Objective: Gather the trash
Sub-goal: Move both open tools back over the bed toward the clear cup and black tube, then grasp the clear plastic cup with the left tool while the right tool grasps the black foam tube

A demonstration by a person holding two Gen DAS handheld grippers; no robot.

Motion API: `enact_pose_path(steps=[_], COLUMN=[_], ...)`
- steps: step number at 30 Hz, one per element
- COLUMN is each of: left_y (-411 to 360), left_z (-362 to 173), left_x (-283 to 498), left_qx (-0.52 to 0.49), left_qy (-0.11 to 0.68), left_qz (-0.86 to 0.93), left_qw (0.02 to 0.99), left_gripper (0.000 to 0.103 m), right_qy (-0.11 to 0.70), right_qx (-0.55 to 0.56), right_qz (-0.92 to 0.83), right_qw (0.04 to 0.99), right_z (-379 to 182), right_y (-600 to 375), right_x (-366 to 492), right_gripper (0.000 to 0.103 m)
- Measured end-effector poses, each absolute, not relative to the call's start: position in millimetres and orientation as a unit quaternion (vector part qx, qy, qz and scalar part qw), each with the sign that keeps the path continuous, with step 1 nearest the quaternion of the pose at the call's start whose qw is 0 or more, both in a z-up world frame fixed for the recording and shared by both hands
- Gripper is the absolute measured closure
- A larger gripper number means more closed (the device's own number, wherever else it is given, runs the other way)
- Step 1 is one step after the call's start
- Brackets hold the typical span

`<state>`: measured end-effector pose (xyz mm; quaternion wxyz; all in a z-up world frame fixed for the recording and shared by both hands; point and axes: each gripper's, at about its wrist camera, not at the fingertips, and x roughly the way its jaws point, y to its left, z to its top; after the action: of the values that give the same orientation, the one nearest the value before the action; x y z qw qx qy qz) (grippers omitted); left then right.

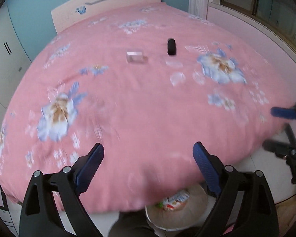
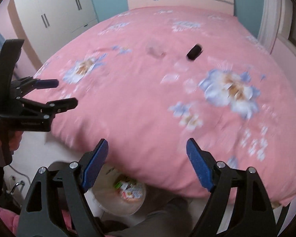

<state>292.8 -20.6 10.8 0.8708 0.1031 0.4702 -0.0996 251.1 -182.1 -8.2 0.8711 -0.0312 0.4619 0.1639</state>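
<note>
A black cylinder and a small pale box lie near the middle of the pink floral bed. Blurred clear plastic pieces lie nearer to me. A round bin stands on the floor at the bed's foot, holding colourful wrappers. My left gripper is open and empty above the bed's edge. The right gripper is open and empty too, beside it.
A person's dark trouser leg shows beside the bin. A white wardrobe stands left of the bed, the headboard at the far end. A window ledge runs along the right. Cables lie on the floor.
</note>
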Motion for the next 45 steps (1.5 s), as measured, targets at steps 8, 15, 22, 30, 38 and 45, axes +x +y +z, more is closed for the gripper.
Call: enact_pose_path(steps=[8,15,22,30,38,45], left_y=[-30.5,-33.2,-40.5,-47.0,-50.8,-59.9], left_z=[19.0,13.4,-6.1,-37.2,-69.1,-85.8], left_x=[357.8,418.9,488.5,551.7,593.6,616.1], left_qx=[0.115,0.115,0.111,0.109,0.086,0.093], left_qy=[0.457,0.45,0.455,0.445,0.433,0.411], left_qz=[-0.083,-0.067,-0.07,-0.059,-0.078,-0.109], left_qw=[0.878,0.883,0.881,0.887,0.894,0.9], left_gripper=[0.01,0.01,0.01,0.01,0.01,0.01], right_qy=[0.433,0.434,0.452,0.475,0.491,0.505], right_qx=[-0.043,-0.039,-0.005,0.008,0.038,0.038], right_qz=[0.13,0.108,0.089,0.067,0.043,0.014], right_qw=[0.891,0.894,0.888,0.877,0.869,0.862], right_z=[19.9,26.9,7.7,-22.3,-58.5,-88.8], right_y=[-195.9,-202.5,-212.8,-206.3,-208.3,-204.6], right_x=[320.6,391.0,464.6,547.1,617.5,659.8], right_gripper=[0.023,0.023,0.023,0.023,0.023,0.022])
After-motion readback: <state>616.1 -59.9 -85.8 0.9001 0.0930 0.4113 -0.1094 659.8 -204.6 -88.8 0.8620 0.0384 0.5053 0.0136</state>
